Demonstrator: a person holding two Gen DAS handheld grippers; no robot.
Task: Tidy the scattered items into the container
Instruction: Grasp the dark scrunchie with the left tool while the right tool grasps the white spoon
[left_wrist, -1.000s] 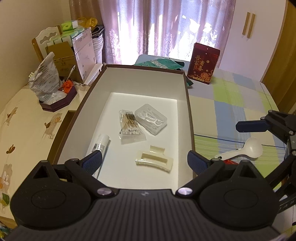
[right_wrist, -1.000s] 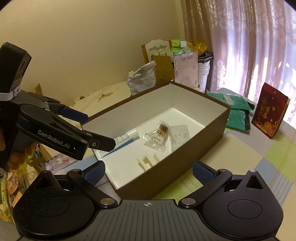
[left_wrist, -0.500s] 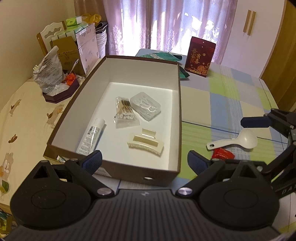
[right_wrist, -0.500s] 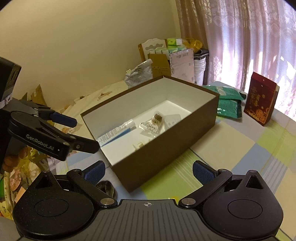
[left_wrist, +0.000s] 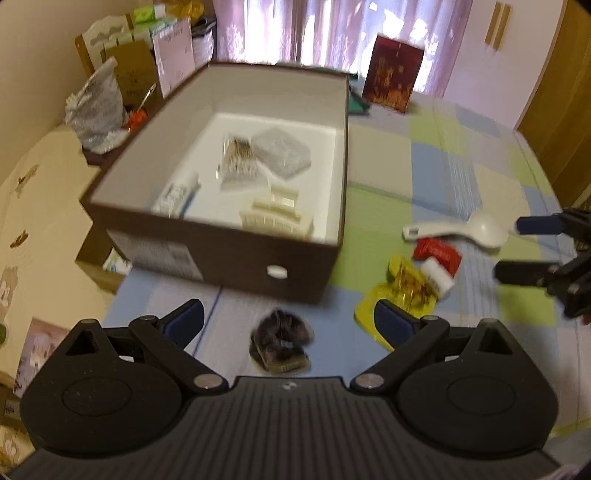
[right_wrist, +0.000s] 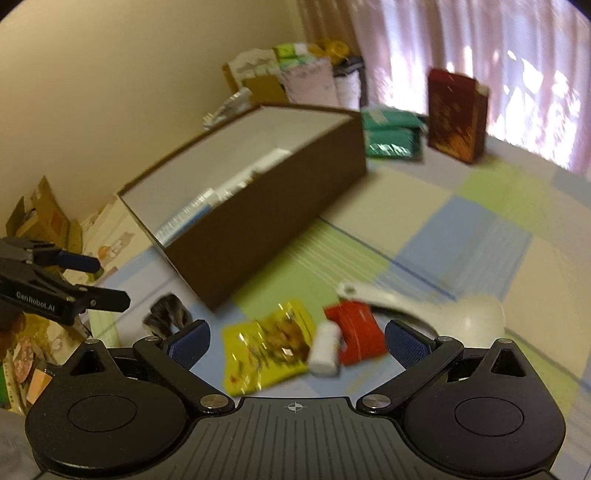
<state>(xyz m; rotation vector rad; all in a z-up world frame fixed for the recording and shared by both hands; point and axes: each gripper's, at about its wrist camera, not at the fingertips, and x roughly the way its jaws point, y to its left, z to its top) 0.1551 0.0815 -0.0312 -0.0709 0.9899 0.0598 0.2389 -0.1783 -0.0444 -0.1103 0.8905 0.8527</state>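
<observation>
Brown box (left_wrist: 221, 254), open-topped, sits on a patchwork cover (right_wrist: 461, 229); whether bed or worktop lies under it cannot be told. Long axis runs away from the left wrist camera toward the curtains (left_wrist: 314, 29). Short near wall faces that camera, with a white dot on it.

Inside the box: cream hair claw (left_wrist: 277, 219) nearest the front wall, lying crosswise; a tube (left_wrist: 177, 194) along the left wall, lengthwise; a packet of cotton swabs (left_wrist: 238, 162) and a clear plastic case (left_wrist: 280, 151) farther back. The front wall cuts off the tube's near end. From the right wrist view only the tube end shows above the side wall.

Outside, right of the box: white scoop (left_wrist: 458, 229), handle pointing toward the box; red packet (left_wrist: 437, 253), small white bottle (left_wrist: 437, 277), yellow snack packet (left_wrist: 399, 295) bunched together. In front of the box: a dark furry item (left_wrist: 280, 343), blurred, kind unclear.

Left gripper (left_wrist: 288, 321): jaws wide open, empty, the furry item between them and lower. Right gripper (right_wrist: 295, 338): jaws wide open, empty, over the yellow packet and bottle.

Beyond the box: red gift bag (left_wrist: 393, 81), green packets (right_wrist: 391, 136). Left of it, cluttered cartons. Both views motion-blurred.
</observation>
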